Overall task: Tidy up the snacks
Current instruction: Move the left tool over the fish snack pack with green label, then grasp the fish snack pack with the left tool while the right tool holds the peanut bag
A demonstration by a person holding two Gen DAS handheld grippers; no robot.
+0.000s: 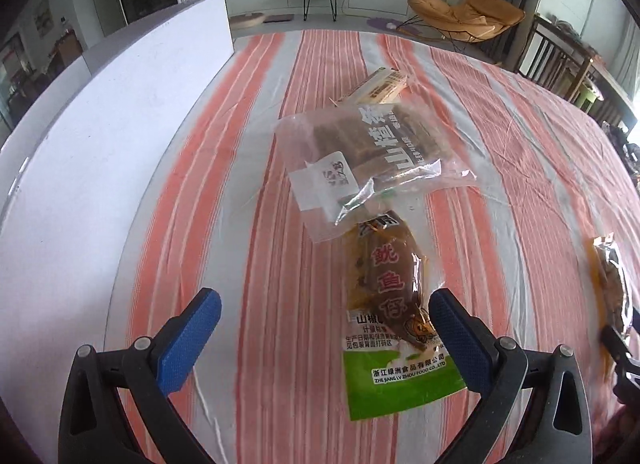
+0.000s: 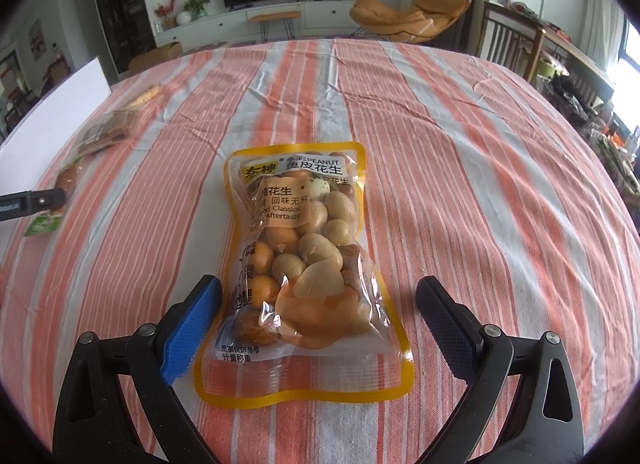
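In the left wrist view my left gripper [image 1: 326, 314] is open above the striped cloth. A brown squid snack pack with a green bottom [image 1: 394, 312] lies between its fingers, nearer the right one. Beyond it lies a clear bag of brown bars [image 1: 376, 148], overlapping the squid pack's top, and a thin cream box [image 1: 380, 84] farther back. In the right wrist view my right gripper [image 2: 320, 304] is open around a yellow-edged bag of coated peanuts [image 2: 300, 272] that lies flat on the cloth. The peanut bag [image 1: 610, 276] also shows at the right edge of the left view.
A white box wall [image 1: 120, 144] runs along the table's left side. The red and white striped tablecloth [image 2: 480, 184] covers the table. Behind the table are an orange lounge chair [image 2: 408, 16], a TV cabinet and a wooden chair at the right.
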